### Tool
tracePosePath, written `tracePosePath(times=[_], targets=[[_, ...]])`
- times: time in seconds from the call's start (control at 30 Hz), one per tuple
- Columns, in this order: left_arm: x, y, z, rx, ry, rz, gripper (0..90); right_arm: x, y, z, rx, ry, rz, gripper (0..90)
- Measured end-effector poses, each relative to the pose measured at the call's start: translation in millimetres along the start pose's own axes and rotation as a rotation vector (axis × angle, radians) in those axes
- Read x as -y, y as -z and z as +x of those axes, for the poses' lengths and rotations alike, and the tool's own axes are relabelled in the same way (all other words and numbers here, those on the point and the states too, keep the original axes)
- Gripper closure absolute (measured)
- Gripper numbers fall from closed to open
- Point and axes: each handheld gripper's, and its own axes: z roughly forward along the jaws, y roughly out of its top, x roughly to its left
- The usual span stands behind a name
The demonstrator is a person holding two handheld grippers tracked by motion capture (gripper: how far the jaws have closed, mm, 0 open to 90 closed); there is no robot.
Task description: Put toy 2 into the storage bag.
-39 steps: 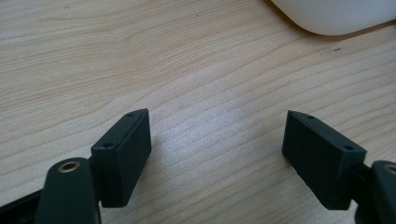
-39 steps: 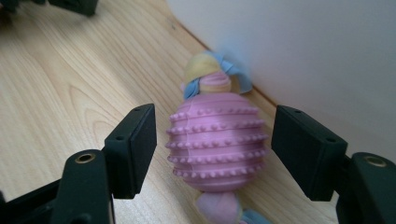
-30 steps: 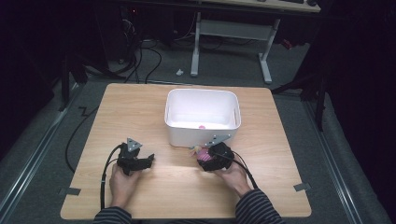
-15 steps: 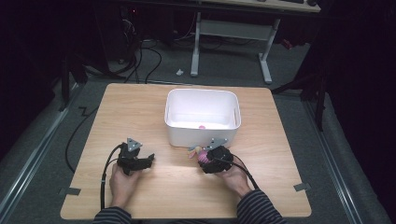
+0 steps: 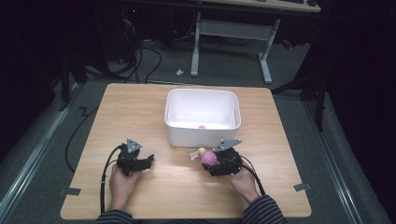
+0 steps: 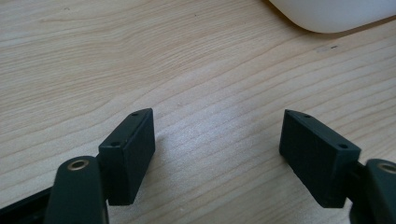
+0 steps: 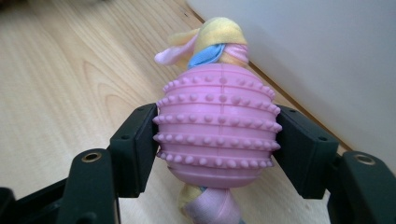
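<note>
A pink studded rubber toy (image 7: 217, 127) with a knotted yellow, blue and pink cloth rope through it sits between the jaws of my right gripper (image 7: 215, 144), which is shut on it. In the high view the toy (image 5: 207, 156) is held low over the table just in front of the white bin (image 5: 202, 134), with my right gripper (image 5: 215, 161) behind it. My left gripper (image 5: 141, 162) rests at the table's front left. Its jaws stand wide open over bare wood, with nothing between the fingertips (image 6: 135, 140).
The white bin holds a small pink item (image 5: 201, 127) near its front wall. The bin's wall (image 7: 327, 56) rises close to the right of the toy. The wooden table (image 5: 140, 107) has bare room at left and front. Cables trail off the left edge.
My right gripper has shifted slightly left and back with the toy, turning it along the bin's front wall. The left gripper has stayed put.
</note>
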Motion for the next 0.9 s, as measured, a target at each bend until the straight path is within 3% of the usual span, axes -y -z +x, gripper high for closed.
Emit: tracePosePath(times=[0.2,0.43,0.53,0.57,0.63,0.9], targets=[[0.0,0.0,0.0,0.000,0.000,0.000,26.8,0.6,19.5,-4.6,-0.037,-0.025,-0.028,34.9],[-0.5,-0.7,-0.1,0.003,-0.003,0.001,25.9,5.0,30.9,-11.7,-0.016,-0.021,-0.035,34.9],[-0.6,-0.7,-0.1,0.003,-0.003,0.001,26.3,5.6,39.4,-16.3,-0.056,-0.058,-0.058,34.9],[-1.5,-1.4,0.9,0.004,0.001,0.001,27.3,5.2,42.7,-19.9,-0.095,-0.075,-0.073,35.0],[-1.7,-1.8,0.9,0.003,0.000,0.000,27.3,3.5,46.0,-23.6,-0.112,-0.089,-0.077,35.0],[-0.4,-0.2,0.7,-0.006,0.009,0.000,28.1,2.8,58.6,-20.1,-0.082,-0.041,-0.100,34.8]])
